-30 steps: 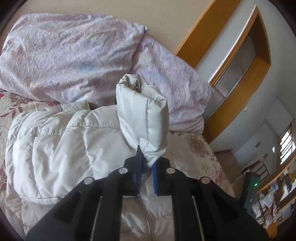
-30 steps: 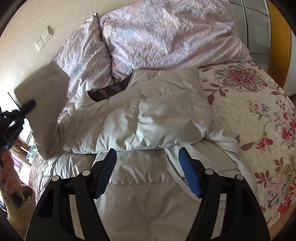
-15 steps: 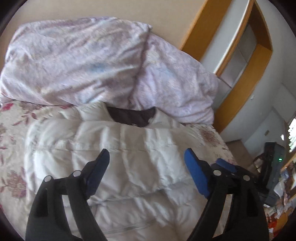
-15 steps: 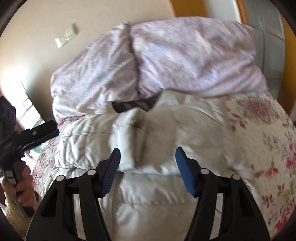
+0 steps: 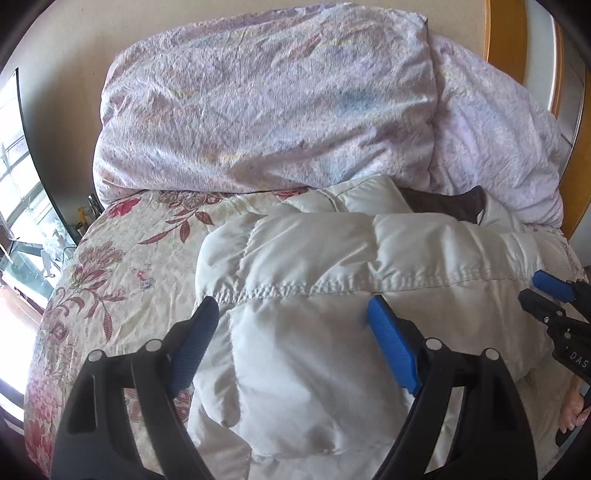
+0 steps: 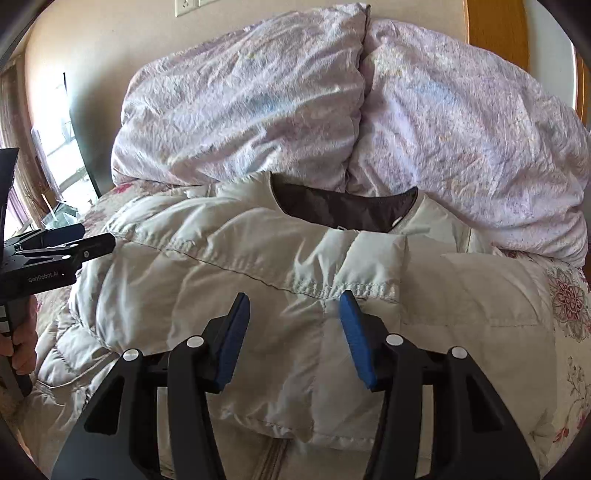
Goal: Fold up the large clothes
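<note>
A large off-white quilted down jacket lies on the bed, its sleeves folded across the chest; it also fills the right wrist view. Its dark brown collar lining faces the pillows. My left gripper is open and empty, hovering over the jacket's left side. My right gripper is open and empty over the folded sleeve cuff. The right gripper shows at the right edge of the left wrist view, and the left gripper at the left edge of the right wrist view.
Two lilac crumpled pillows are stacked against the wall behind the collar. The floral bedspread shows on both sides of the jacket. A wooden frame stands at the far right. A window is at the left.
My left gripper let go of the sleeve it held upright; the sleeve now lies across the jacket. Both grippers are open and have swung to face the pillows.
</note>
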`<state>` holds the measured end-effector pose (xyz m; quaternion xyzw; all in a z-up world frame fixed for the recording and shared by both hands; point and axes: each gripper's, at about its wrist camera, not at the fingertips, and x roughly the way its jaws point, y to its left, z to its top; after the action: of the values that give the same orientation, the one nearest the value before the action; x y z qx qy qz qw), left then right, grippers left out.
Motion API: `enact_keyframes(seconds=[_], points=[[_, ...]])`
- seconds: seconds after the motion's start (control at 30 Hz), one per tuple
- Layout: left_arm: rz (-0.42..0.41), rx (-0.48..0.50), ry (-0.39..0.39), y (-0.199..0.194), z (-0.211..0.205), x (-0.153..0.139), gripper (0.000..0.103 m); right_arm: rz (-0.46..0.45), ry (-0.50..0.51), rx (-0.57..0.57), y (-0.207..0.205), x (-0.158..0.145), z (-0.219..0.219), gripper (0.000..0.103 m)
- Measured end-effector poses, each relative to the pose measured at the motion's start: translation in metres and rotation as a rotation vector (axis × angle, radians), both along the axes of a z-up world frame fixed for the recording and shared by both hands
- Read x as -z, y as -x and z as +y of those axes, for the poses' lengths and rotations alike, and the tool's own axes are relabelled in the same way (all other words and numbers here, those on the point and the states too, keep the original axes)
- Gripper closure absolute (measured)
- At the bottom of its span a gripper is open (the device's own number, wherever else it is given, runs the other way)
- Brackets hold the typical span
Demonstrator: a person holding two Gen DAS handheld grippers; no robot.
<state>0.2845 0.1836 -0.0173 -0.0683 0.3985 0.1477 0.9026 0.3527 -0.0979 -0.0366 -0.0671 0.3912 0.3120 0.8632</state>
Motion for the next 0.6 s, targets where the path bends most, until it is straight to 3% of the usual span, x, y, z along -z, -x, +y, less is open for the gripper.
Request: enact_keyframes(seconds=[0.27, 0.6], points=[[0.036, -0.028, 0.015, -0.01, 0.008, 0.027, 0.017, 0.06, -0.013, 0.013, -0.011, 0.027, -0.005, 0.055], [0.073, -0.051, 0.023, -0.021, 0.012, 0.05, 0.004, 0.063, -0.008, 0.005, -0.013, 0.046, -0.002, 0.055]])
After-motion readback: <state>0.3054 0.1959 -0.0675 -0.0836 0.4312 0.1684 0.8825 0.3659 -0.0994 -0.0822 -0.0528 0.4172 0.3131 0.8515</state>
